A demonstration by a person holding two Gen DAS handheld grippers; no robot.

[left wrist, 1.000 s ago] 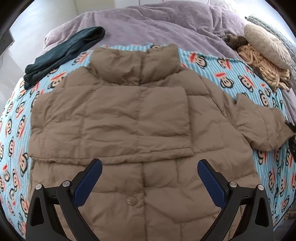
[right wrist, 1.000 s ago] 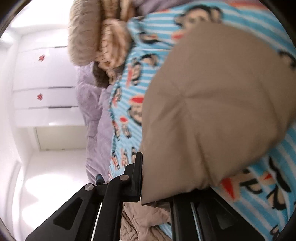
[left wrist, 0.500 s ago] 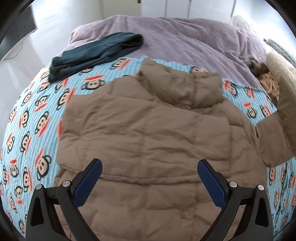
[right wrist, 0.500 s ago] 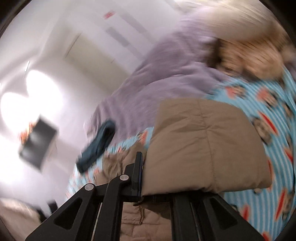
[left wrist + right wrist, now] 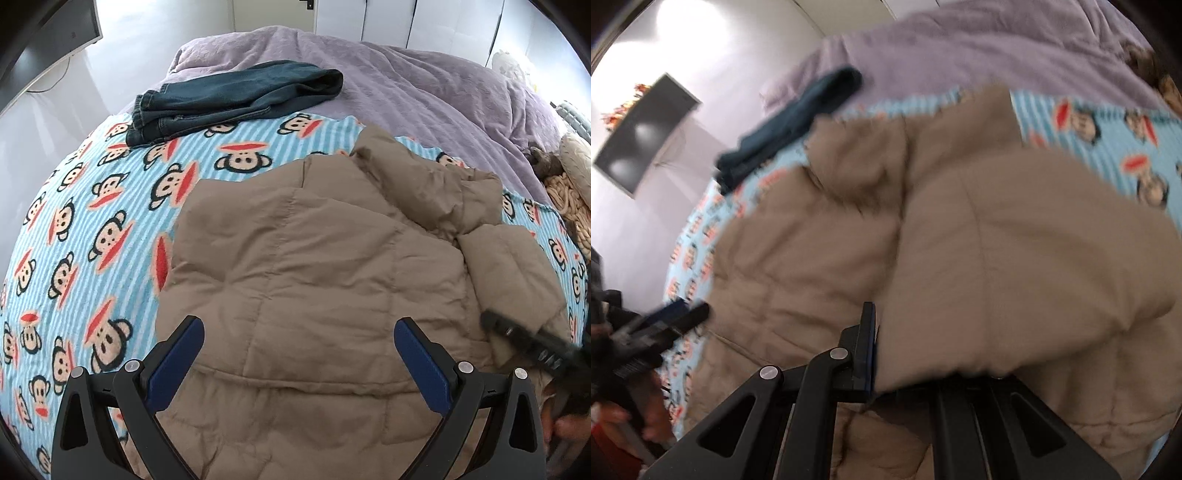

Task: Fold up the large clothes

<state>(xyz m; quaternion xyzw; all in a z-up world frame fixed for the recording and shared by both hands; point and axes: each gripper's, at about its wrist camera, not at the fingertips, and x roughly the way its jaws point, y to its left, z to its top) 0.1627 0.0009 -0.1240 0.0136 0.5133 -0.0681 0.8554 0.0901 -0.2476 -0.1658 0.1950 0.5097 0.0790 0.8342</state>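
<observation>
I see the bed [image 5: 424, 85] under a monkey-print blanket [image 5: 92, 229], and on it my tan puffer jacket [image 5: 314, 280] fills the centre. Folded jeans [image 5: 229, 99] lie at eleven o'clock, apart from the jacket. My right tongs [image 5: 882, 354] are clamped on the jacket's sleeve [image 5: 1034, 266] — draped over the jacket body. My left tongs [image 5: 297, 354] gape wide above the jacket, holding nothing.
</observation>
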